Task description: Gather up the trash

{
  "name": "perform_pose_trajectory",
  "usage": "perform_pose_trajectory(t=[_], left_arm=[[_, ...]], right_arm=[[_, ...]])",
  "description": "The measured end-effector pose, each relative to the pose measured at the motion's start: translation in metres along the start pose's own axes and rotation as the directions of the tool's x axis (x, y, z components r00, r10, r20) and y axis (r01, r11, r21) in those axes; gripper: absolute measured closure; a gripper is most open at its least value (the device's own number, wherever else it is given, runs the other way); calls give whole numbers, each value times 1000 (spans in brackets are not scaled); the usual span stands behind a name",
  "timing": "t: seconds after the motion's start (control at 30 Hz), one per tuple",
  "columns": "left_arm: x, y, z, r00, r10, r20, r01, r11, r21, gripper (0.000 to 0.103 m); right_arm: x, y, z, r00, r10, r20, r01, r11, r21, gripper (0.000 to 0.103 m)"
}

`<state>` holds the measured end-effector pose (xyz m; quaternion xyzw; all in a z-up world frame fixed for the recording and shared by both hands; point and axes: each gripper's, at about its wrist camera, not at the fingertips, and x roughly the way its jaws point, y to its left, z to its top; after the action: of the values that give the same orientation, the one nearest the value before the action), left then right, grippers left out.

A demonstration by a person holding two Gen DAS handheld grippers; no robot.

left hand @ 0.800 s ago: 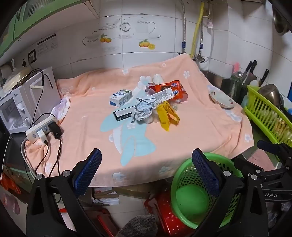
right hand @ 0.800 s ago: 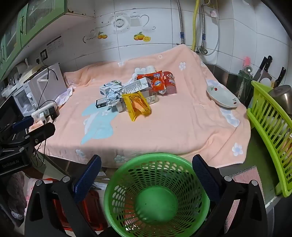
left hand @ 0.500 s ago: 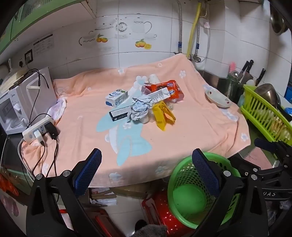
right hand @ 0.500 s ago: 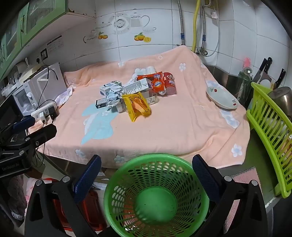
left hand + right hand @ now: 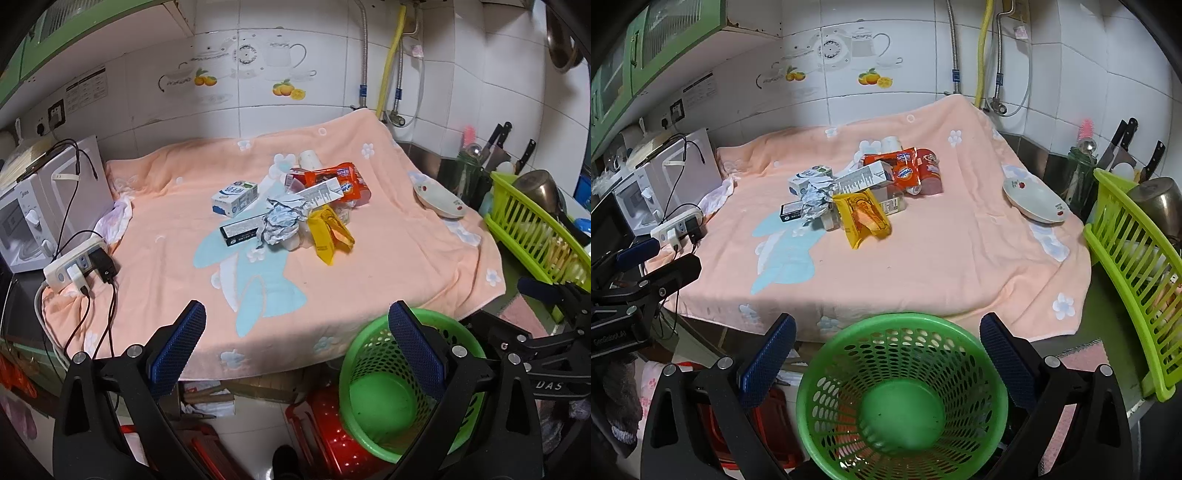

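A heap of trash lies mid-counter on a peach towel [image 5: 332, 280]: a yellow packet [image 5: 327, 234] [image 5: 862, 218], crumpled foil wrapper [image 5: 282, 223] [image 5: 814, 201], white-blue milk carton [image 5: 234, 197], black box [image 5: 238, 232], long white box [image 5: 321, 192], orange packet [image 5: 332, 177] [image 5: 905, 170] and red can [image 5: 929, 171]. A green perforated basket [image 5: 391, 391] [image 5: 901, 391] stands below the counter's front edge. My left gripper [image 5: 295, 350] is open, held well short of the heap. Over the basket, my right gripper [image 5: 886, 358] is open too. Both are empty.
A microwave [image 5: 33, 210] and a power strip [image 5: 74, 264] with cables sit at the left. A white bowl [image 5: 441, 201] rests on the towel's right side. A lime dish rack [image 5: 1134, 266], a pot and knives are at far right. A red stool [image 5: 321, 428] stands under the basket.
The left view has drifted a little to the right, so the heap and basket sit slightly further left in it. The right gripper has barely moved. Both stay open.
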<state>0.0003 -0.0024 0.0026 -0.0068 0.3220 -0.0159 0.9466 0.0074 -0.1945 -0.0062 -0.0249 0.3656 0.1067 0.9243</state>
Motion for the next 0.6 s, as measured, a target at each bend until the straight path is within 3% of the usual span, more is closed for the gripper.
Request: perform_pose_trajectory(t=[0.6], left_arm=[[-3,12,-1,1000,9,16,-8,1000,-13,8]], right_arm=[[-1,-8,2,1000,-8,9,8,1000,17,6]])
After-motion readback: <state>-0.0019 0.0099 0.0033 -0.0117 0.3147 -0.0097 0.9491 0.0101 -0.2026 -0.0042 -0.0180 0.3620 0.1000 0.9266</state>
